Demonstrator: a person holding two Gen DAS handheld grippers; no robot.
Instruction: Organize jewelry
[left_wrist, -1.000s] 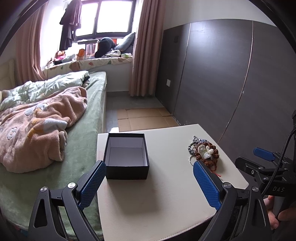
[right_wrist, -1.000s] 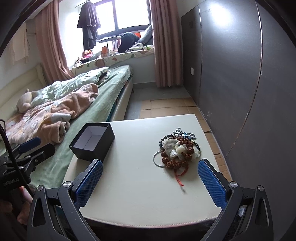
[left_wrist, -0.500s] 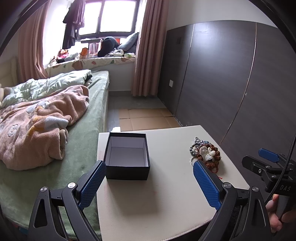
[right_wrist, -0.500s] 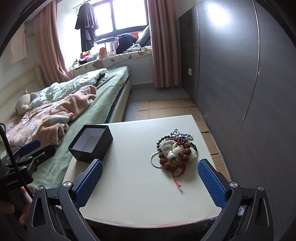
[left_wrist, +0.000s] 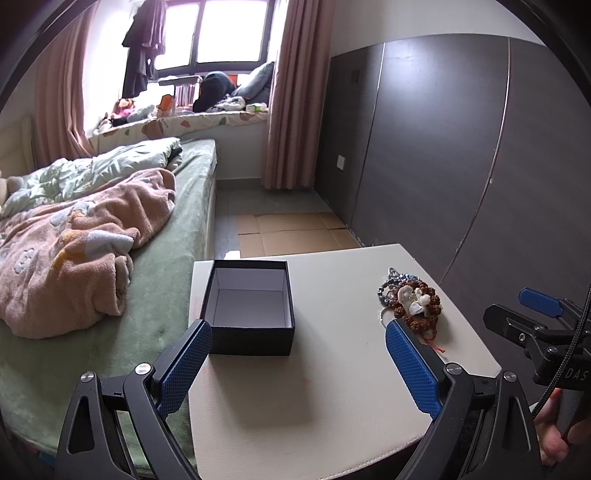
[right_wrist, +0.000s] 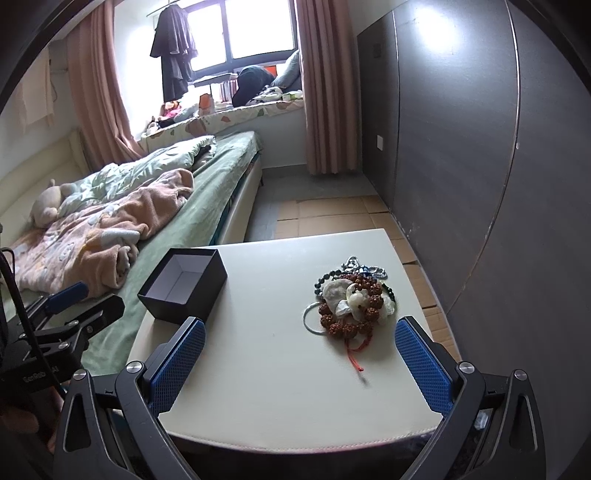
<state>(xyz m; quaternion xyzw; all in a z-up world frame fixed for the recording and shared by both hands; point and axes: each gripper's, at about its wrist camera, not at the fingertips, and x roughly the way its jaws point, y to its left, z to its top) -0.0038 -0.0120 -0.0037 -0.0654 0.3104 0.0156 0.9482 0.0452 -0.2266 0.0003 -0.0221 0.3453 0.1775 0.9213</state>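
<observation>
A: Take the black box (left_wrist: 251, 310) as the landmark. Where does it sit?

B: On the cream table (left_wrist: 332, 398), at the corner nearest the bed (left_wrist: 173, 266). It stands upright with no lid on it, and its pale inside holds nothing that I can see.

A: And the jewelry?

B: The jewelry pile (right_wrist: 351, 299) lies on the same table, well apart from the box, toward the dark wall panels (right_wrist: 480, 166). Brown beads, whitish stones, a dark bead string and a thin silver ring (right_wrist: 314, 321) are heaped together and touching. A red cord (right_wrist: 352, 354) trails out of the pile toward the near table edge.

A: The left gripper (left_wrist: 299, 369)?

B: Its blue-padded jaws are spread wide and hold nothing. The left-hand pad (left_wrist: 184, 369) shows in front of the box's near corner; whether it touches I cannot tell.

A: The right gripper (right_wrist: 299, 362)?

B: Also spread wide, nothing between its pads. It hovers on the side of the table away from the box, with the pile just beyond its right-hand pad (right_wrist: 421, 365). Bare tabletop lies between the fingers.

A: Anything else beside the box?

B: A pink blanket (left_wrist: 70, 251) lies crumpled on the bed, on the box's side away from the jewelry.
</observation>
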